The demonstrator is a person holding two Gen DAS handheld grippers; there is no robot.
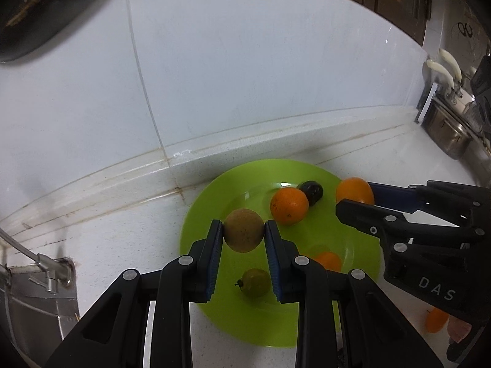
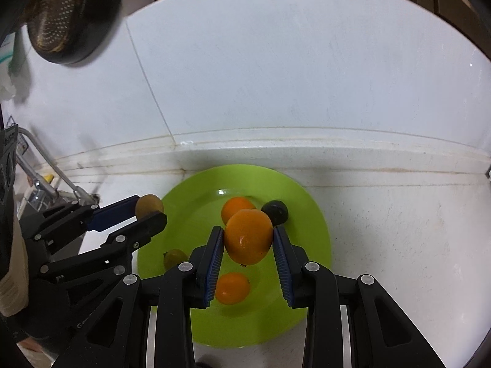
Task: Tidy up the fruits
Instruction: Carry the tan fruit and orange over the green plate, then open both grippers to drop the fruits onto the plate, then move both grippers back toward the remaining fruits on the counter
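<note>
A lime green plate (image 1: pixel 202 220) (image 2: pixel 184 214) lies on the white counter by the wall. My left gripper (image 1: pixel 244 230) (image 2: pixel 150 210) is shut on a brownish-green round fruit (image 1: pixel 244 230) (image 2: pixel 149 205), held above the plate's left side. My right gripper (image 2: pixel 248 236) (image 1: pixel 356 199) is shut on an orange (image 2: pixel 248 236) (image 1: pixel 355 190), held above the plate's middle. On the plate lie an orange (image 1: pixel 289 205) (image 2: pixel 237 208), a dark fruit (image 1: pixel 311 191) (image 2: pixel 276 211), a second small orange (image 1: pixel 328 260) (image 2: pixel 231 288) and a small green fruit (image 1: pixel 255 282) (image 2: pixel 175 257).
A steel sink and tap (image 1: pixel 46 273) (image 2: pixel 40 190) are at the left. A steel pot and utensils (image 1: pixel 448 132) stand at the far right. Another orange (image 1: pixel 435 320) lies on the counter right of the plate. A dark strainer (image 2: pixel 67 15) hangs on the tiled wall.
</note>
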